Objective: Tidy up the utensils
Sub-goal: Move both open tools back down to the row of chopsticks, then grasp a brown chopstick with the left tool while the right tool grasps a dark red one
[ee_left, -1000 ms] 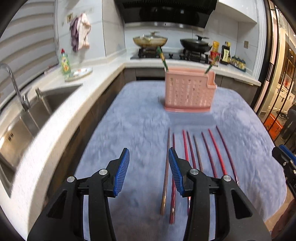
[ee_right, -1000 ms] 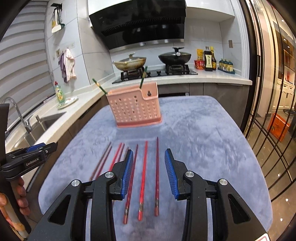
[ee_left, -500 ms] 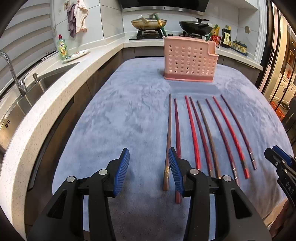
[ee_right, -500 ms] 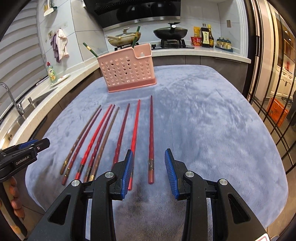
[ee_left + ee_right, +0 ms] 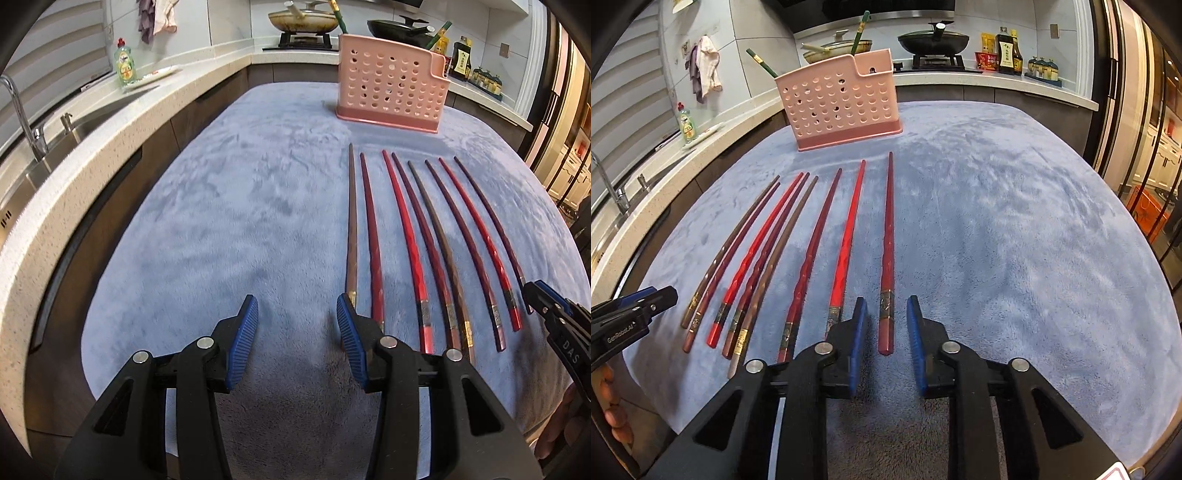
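- Eight chopsticks (image 5: 827, 236) are lying side by side on the blue cloth (image 5: 1015, 240), tips pointing toward the pink holder (image 5: 842, 103), thick ends toward the cameras.
- Pink holder is standing upright at the far end of the cloth, just beyond the chopstick tips; two green sticks (image 5: 860, 31) are poking out of its top.
- Right gripper (image 5: 884, 314) is sitting low over the cloth, fingers spread, straddling the thick end of the rightmost chopstick (image 5: 887, 258). Pads aren't touching it; gap is showing on both sides.
- Left gripper (image 5: 295, 314) is hovering at the opposite end of the row from the holder, fingers spread wide, holding nothing. Its right finger (image 5: 347, 325) is sitting over the end of the leftmost chopstick (image 5: 351, 221); can't tell if they're touching.
- Sink (image 5: 44, 125) and stove pans (image 5: 303, 20) are sitting on the counter behind and left of the holder.
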Demonstrator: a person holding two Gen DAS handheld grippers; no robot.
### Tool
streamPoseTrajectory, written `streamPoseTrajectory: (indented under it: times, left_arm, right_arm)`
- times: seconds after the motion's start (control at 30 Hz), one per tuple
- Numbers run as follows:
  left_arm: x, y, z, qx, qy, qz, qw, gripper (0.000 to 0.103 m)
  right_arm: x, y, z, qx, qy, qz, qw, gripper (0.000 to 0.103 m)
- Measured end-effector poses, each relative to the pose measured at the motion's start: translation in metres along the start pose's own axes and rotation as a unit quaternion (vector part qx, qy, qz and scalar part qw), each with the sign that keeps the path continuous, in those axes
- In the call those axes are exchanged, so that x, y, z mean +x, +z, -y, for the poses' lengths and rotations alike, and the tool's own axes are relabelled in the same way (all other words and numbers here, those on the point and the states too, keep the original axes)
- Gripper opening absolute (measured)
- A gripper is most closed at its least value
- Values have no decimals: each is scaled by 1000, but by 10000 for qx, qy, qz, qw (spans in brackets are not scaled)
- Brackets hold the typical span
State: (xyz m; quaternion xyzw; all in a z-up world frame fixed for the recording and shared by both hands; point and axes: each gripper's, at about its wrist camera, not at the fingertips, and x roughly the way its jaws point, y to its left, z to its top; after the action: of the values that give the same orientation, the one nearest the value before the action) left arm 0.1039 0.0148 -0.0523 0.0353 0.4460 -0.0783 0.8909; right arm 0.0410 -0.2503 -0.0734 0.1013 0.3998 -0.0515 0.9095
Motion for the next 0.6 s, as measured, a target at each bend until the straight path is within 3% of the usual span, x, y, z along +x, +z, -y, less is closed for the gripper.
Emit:
streamPoseTrajectory:
  times: [0.1,0.23,0.6]
  left_arm:
    - [2,-2,2,9,-38,-24,10000,43]
    - [6,-4,5,21,-97,-102,9999,49]
    - [14,-7,9,36,-122,-182,9998,49]
  right_arm:
    - [4,-2,0,-6,1,-43,10000,12]
    - [5,-3,0,-15,7,-29,10000,12]
    - [6,-5,1,0,51,10,10000,12]
